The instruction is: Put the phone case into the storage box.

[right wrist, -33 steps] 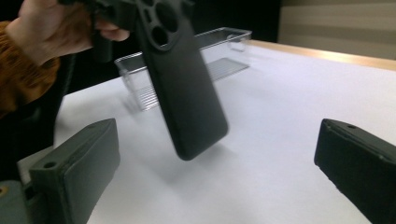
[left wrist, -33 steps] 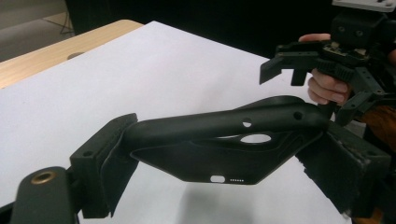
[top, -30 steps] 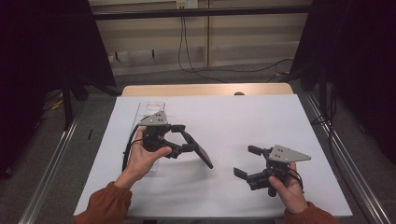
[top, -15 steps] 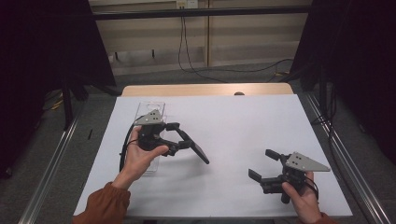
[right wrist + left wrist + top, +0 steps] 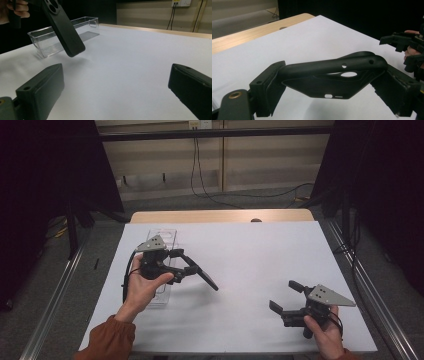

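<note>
A: Left side?
B: My left gripper is clamped on the black phone case, lifted off the white table beside the clear plastic bin. Bin is partly hidden behind my hand.
A: Right?
B: Right gripper, jaws wide apart, holding nothing.

Left claw clamps a black phone case above the white table.

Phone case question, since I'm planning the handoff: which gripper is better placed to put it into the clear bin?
Left. The left gripper already clamps the phone case beside the clear bin; the right gripper is open, empty and farther off.
</note>
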{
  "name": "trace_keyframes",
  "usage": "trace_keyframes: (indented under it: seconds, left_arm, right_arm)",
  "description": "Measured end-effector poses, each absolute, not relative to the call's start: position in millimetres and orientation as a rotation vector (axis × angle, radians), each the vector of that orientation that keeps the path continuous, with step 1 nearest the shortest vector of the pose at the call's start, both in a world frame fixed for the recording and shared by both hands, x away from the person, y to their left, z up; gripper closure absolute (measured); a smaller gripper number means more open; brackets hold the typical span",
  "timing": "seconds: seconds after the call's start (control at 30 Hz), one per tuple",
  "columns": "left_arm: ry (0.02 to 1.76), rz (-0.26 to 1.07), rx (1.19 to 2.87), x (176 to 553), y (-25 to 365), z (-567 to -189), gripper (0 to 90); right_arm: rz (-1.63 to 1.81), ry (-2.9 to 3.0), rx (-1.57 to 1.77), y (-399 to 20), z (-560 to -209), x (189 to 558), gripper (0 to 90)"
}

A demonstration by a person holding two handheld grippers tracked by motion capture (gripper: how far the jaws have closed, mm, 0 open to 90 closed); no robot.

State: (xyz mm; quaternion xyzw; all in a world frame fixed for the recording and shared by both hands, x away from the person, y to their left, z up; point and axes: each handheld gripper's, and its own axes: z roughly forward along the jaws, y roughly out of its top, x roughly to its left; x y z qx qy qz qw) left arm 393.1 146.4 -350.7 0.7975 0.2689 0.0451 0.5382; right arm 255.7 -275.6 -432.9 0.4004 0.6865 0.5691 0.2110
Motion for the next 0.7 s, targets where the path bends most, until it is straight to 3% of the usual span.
trace_keyframes:
  seconds: [0.7]
  left_arm:
    - [0.733, 0.19, 1.864, 398, 177, -330, 14.5]
  right_arm:
    - [1.578, 1.876, 1.127, -280, -432, 255, 0.1]
